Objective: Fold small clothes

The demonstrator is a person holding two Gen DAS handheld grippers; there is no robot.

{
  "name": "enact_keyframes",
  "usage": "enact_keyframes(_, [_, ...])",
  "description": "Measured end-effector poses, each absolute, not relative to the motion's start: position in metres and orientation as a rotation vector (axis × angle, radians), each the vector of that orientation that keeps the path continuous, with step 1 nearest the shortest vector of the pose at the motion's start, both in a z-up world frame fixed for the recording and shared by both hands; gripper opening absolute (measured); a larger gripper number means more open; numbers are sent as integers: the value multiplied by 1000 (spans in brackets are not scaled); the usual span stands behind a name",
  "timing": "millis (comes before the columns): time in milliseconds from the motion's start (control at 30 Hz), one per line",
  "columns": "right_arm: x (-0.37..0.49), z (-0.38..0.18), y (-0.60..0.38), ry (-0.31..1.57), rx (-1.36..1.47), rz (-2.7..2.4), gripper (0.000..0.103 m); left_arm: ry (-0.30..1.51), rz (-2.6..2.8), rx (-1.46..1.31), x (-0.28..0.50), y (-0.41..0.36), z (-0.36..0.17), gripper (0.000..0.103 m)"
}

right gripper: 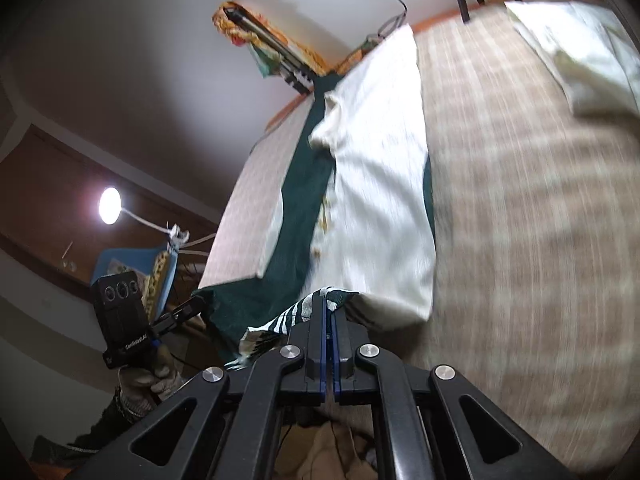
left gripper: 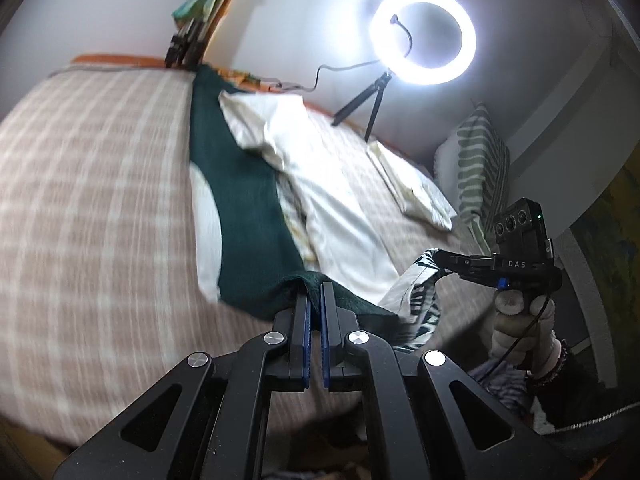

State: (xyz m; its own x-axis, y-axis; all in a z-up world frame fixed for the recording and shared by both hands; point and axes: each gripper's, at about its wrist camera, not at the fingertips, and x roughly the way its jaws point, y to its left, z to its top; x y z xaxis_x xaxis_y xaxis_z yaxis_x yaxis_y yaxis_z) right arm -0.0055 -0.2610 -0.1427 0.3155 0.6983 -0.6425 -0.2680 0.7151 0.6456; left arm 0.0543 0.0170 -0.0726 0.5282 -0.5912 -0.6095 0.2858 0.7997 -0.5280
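A dark green and white garment lies stretched along the beige checked bed. My left gripper is shut on its green near edge. My right gripper is shut on the other near corner, where green cloth meets a zebra-striped lining. In the left wrist view the right gripper holds that striped corner at my right. In the right wrist view the left gripper grips the green hem at my left. The garment's white panel runs up the bed.
A lit ring light on a small tripod stands at the bed's far edge. A folded cream cloth lies near a green striped pillow. A colourful cloth on a hanger hangs on the wall.
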Motion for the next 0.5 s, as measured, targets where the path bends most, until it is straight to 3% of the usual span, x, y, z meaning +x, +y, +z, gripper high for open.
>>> enact_keyframes(233, [49,-133,-250,1038,477,617,0,853,-500,-390,109,19,-68,2])
enact_keyframes(500, [113,-162,-249,1090,524,531,0,909,-422,-420,168,28,-93,2])
